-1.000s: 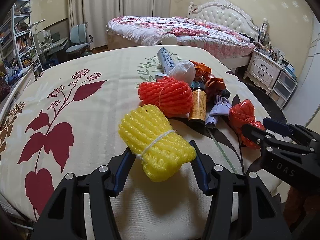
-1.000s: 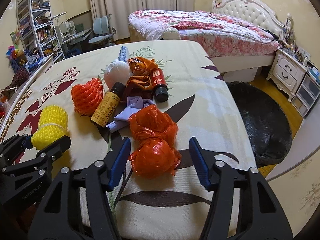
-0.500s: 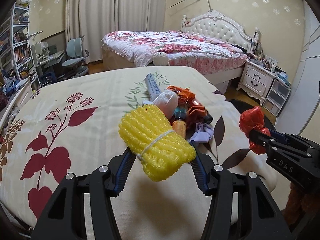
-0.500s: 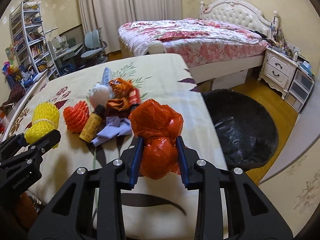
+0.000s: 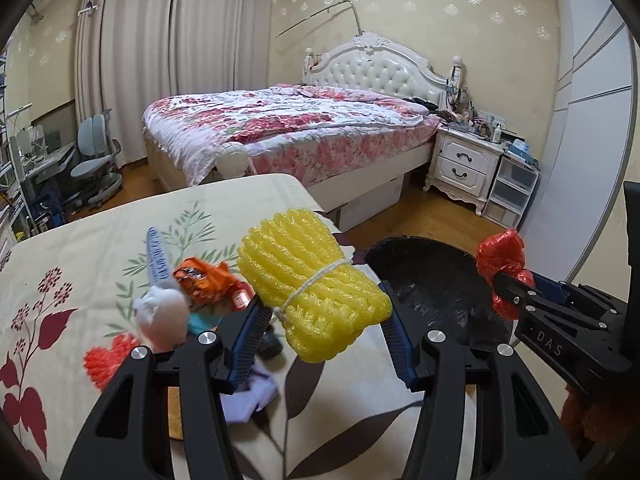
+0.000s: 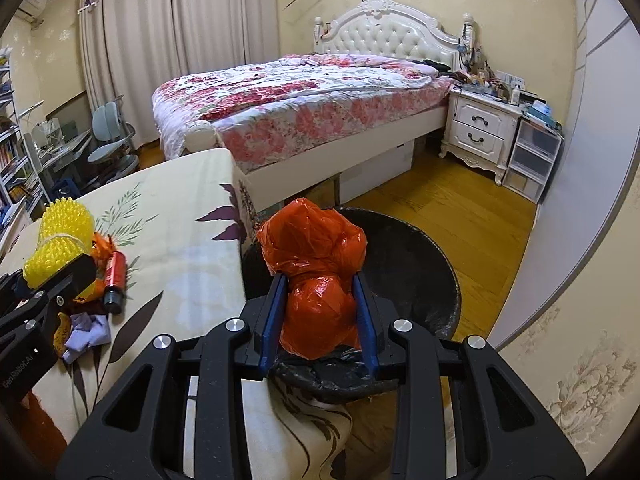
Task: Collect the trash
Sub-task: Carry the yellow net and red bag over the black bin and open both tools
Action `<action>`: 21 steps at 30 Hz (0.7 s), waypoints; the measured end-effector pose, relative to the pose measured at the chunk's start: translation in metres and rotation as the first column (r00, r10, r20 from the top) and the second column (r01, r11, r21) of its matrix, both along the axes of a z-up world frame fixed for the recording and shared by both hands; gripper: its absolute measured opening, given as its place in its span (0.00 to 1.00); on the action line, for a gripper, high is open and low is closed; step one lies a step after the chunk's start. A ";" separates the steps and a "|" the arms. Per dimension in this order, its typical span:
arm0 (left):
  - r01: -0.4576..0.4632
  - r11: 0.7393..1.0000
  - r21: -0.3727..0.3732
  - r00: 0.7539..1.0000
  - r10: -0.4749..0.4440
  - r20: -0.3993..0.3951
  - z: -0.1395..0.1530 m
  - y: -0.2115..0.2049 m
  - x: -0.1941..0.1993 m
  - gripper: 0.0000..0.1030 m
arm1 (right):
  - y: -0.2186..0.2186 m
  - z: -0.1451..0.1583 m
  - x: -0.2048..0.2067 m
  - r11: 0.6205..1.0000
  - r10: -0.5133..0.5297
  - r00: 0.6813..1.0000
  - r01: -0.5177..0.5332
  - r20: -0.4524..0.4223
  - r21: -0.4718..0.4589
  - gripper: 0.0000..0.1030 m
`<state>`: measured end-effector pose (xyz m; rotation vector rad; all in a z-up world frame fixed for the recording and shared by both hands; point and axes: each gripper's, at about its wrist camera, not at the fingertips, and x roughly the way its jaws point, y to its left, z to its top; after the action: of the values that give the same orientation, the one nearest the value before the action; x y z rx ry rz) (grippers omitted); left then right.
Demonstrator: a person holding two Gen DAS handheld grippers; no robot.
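My left gripper [image 5: 320, 320] is shut on a yellow foam net bundle [image 5: 312, 284] and holds it above the table's right edge; it also shows in the right wrist view [image 6: 56, 240]. My right gripper [image 6: 320, 300] is shut on a crumpled red plastic bag [image 6: 316, 276] and holds it over the black-lined trash bin [image 6: 420, 264]. The bag and the bin also show in the left wrist view, the bag [image 5: 502, 264] at the right and the bin [image 5: 432, 280] below it. More trash lies on the table: a white wad [image 5: 162, 316], an orange wrapper [image 5: 204, 280], a red foam net [image 5: 106, 362], a lilac paper [image 6: 86, 332], a red bottle [image 6: 115, 276].
The table wears a cream cloth with a leaf print [image 5: 60, 280]. A bed [image 6: 300, 100] stands behind, a white nightstand [image 6: 480, 128] and plastic drawers [image 6: 532, 160] at the right, desk chairs [image 5: 94, 156] at the left. Wooden floor [image 6: 460, 208] surrounds the bin.
Both grippers have lifted and swung right toward the bin. The right gripper closed on the red bag a second ago and now holds it over the bin. The left still holds the yellow bundle.
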<state>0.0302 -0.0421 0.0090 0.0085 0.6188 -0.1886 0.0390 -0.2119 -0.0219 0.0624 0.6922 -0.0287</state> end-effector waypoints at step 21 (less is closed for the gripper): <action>0.083 0.989 0.119 0.995 -0.076 -0.065 -0.042 -0.084 0.079 0.56 | -0.050 -0.038 0.053 0.992 -0.107 0.991 0.111 -0.074 0.052 0.32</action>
<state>0.1094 -0.1258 -0.0328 0.1459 0.6898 -0.2287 0.0917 -0.2620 -0.0600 0.1533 0.7601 -0.1175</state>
